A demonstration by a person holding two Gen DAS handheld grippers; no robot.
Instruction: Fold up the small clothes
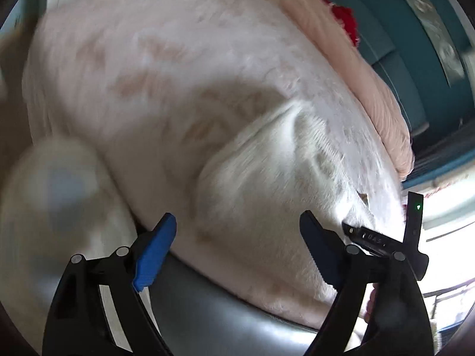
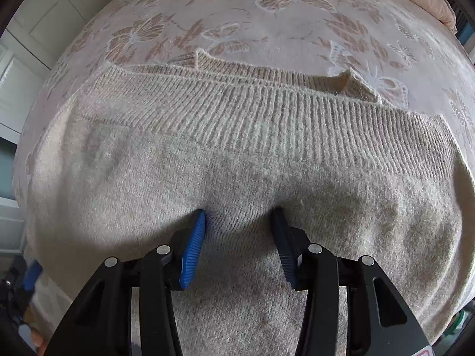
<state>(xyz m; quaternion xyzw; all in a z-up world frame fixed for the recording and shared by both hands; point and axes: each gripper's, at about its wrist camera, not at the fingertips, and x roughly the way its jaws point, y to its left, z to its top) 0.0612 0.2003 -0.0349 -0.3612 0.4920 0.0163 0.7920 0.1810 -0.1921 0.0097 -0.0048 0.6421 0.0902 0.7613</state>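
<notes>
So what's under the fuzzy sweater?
The sweater lies on a pink blanket with butterflies, which shows past its ribbed edge. The right gripper presses into the knit. What's beneath the blanket is covered.

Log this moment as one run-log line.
task: fold small clothes | left hand-held gripper: open, empty | right hand-held gripper: open, pressing on sweater | surface: butterfly bedspread

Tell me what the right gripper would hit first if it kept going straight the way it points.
The cream knit sweater. The right gripper points steeply down at it, fingertips seemingly already touching the knit.
</notes>
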